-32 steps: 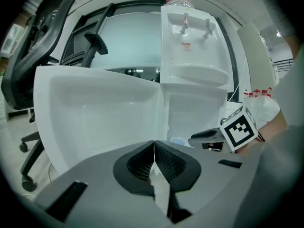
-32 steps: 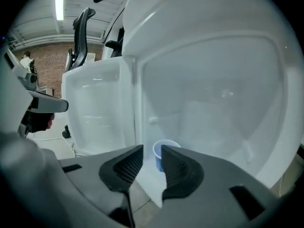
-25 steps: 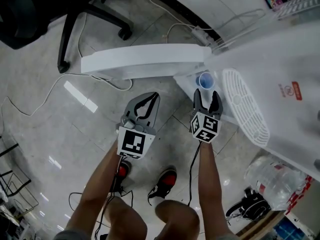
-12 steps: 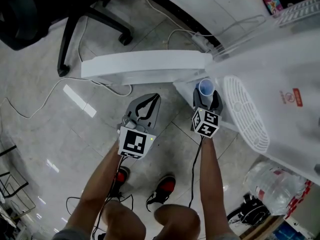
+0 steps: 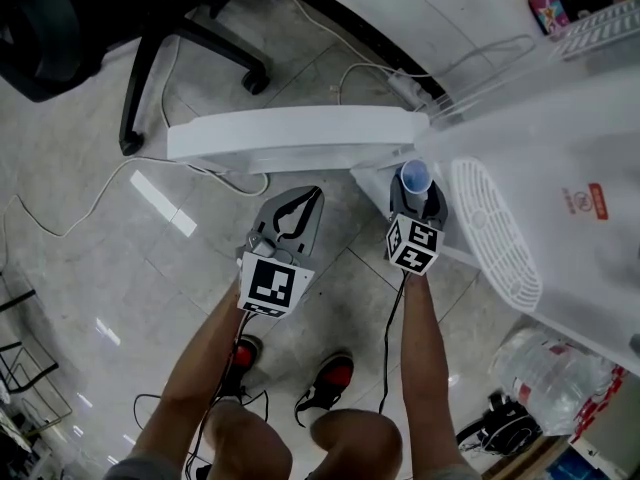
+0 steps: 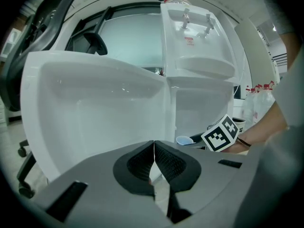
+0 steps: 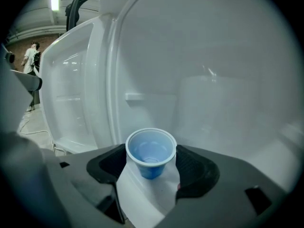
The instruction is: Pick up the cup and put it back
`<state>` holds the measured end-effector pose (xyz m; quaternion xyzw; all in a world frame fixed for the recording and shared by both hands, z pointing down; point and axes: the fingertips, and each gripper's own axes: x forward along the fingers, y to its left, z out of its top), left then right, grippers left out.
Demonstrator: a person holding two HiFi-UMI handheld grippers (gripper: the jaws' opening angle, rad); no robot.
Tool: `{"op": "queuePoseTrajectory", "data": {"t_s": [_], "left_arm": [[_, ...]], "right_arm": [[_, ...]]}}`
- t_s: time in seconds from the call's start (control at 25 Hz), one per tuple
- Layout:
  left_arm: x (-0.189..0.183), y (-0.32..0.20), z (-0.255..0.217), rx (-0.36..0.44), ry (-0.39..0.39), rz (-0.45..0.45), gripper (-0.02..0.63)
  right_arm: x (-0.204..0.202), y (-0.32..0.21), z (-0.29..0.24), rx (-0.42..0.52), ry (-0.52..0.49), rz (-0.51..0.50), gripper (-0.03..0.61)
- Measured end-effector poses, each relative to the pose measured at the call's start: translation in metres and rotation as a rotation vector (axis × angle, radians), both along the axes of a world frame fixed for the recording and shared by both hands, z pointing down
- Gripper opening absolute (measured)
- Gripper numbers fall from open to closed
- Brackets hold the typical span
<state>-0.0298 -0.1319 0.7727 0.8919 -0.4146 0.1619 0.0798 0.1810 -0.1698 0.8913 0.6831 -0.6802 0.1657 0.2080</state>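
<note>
A small blue cup (image 5: 415, 178) (image 7: 151, 151) (image 6: 184, 140) stands upright on the white floor of the water dispenser's low cabinet. My right gripper (image 5: 416, 192) (image 7: 151, 161) is pushed in round it, jaws spread wide. The cup is between the pads with its rim close to both, and no squeeze shows. My left gripper (image 5: 306, 198) (image 6: 154, 148) hangs to the left in front of the open cabinet door. It is shut, with nothing in it. The right gripper's marker cube (image 6: 220, 133) shows in the left gripper view.
The white dispenser (image 5: 560, 138) fills the right side, with its cabinet door (image 5: 290, 133) swung open to the left. A round white grille (image 5: 495, 228) lies beside the right gripper. An office chair base (image 5: 150, 48) and floor cables (image 5: 70, 218) are at the left. A large water bottle (image 5: 555, 358) lies at the lower right.
My right gripper has moved forward from just short of the cup until the cup sits between its jaws. The left gripper has stayed where it was.
</note>
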Motion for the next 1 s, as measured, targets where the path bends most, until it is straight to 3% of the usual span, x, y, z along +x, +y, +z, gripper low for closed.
{"op": "queuePoseTrajectory", "data": {"t_s": [0.36, 1.0], "left_arm": [[-0.005, 0.017, -0.032, -0.025, -0.001, 0.000, 0.025], [-0.007, 0.069, -0.160, -0.039, -0.008, 0.069, 0.025]], "right_arm": [[-0.016, 0.022, -0.041, 0.015, 0.001, -0.023, 0.334], [-0.034, 0.106, -0.163, -0.006, -0.025, 0.012, 0.334]]}}
